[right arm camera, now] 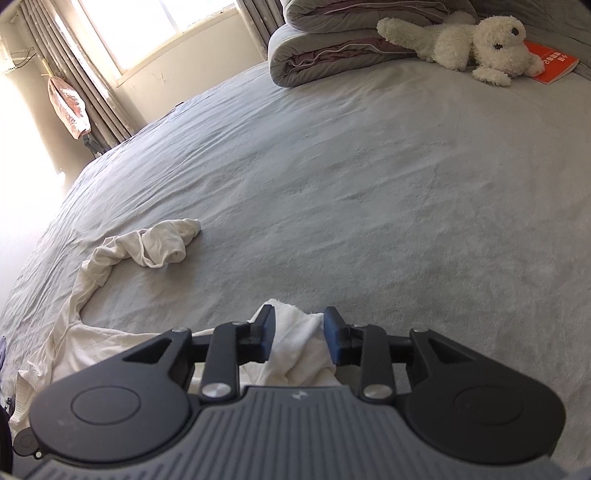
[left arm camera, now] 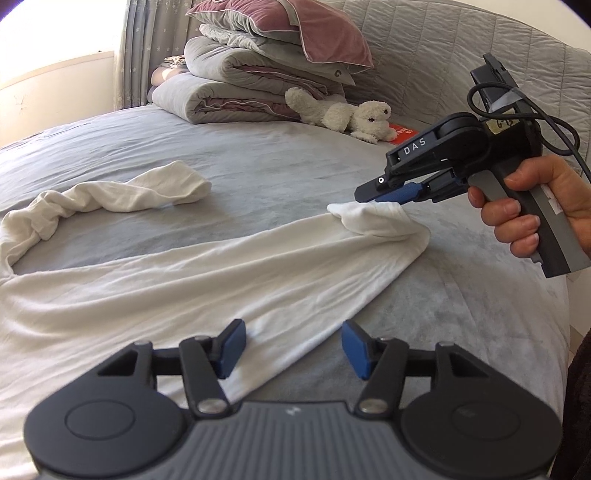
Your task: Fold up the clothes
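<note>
Plush dog (left arm camera: pixel 354 116), quilts (left arm camera: pixel 240 85) far beyond shirt (left arm camera: pixel 184 280)

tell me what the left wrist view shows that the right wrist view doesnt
Only the left wrist view shows the hand holding the right gripper from outside, the purple pillow, and the open left gripper. Only the right wrist view shows the window and the cloth bunched between the right gripper's fingers. Both share the white garment, plush dog and folded quilt.

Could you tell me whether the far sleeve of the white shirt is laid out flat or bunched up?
Bunched up: the far sleeve lies twisted and rumpled on the bed, curling back.
</note>
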`<action>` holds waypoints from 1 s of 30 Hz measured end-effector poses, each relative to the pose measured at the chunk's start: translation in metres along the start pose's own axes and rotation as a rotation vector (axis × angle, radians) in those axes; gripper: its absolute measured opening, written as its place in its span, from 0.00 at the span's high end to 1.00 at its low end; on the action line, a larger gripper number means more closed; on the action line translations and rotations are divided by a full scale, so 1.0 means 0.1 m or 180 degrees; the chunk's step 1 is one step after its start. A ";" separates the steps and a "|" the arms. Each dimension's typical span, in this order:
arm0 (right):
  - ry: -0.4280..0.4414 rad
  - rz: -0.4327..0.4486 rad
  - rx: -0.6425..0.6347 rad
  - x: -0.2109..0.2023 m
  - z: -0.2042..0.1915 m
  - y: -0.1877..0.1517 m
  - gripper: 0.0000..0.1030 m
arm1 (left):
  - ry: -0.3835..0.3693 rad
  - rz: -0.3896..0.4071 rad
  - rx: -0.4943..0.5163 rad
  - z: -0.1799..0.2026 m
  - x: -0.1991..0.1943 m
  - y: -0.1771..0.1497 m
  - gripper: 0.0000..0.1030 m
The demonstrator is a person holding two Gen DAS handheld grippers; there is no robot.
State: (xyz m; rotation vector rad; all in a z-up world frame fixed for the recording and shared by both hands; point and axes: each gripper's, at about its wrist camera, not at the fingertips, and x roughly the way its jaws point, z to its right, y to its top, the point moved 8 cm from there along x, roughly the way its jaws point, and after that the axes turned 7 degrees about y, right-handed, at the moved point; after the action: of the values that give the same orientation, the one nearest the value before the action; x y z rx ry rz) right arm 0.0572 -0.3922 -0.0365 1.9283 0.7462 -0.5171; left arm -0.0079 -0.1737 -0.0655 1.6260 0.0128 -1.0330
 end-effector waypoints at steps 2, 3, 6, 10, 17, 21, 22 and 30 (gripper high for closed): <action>-0.0020 0.0028 -0.0068 0.00 -0.02 0.00 0.74 | -0.0021 -0.0016 0.0022 0.01 0.00 -0.01 0.58; -0.0028 0.0042 -0.0119 0.00 -0.04 0.00 0.85 | -0.0040 -0.0020 0.0031 0.02 0.00 -0.01 0.62; -0.0061 0.0113 -0.0218 -0.04 -0.06 0.01 0.97 | -0.0082 -0.0024 0.0069 0.03 0.01 -0.02 0.81; -0.0214 0.0349 -0.0274 -0.21 0.03 0.11 0.98 | -0.0101 0.0006 0.0091 0.03 0.00 -0.02 0.99; -0.0570 0.0656 -0.0063 -0.64 0.53 0.28 0.98 | -0.0243 0.0003 0.0055 0.03 -0.05 0.03 0.99; -0.0806 0.0755 0.0024 -0.89 0.83 0.30 0.98 | -0.0346 -0.0024 0.0030 0.03 -0.08 0.05 1.00; -0.0851 0.0765 0.0055 -0.94 0.90 0.29 0.98 | -0.0371 -0.0031 0.0024 0.03 -0.09 0.05 1.00; -0.0979 0.0573 0.0135 -1.20 1.19 0.12 1.00 | -0.0677 -0.0198 -0.0047 -0.01 -0.21 0.08 1.00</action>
State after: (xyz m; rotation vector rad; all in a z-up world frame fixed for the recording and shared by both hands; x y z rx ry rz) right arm -0.0255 -0.5368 -0.0056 1.8759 0.3638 -0.7013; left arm -0.0165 -0.1655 -0.0459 1.5032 -0.0717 -1.2469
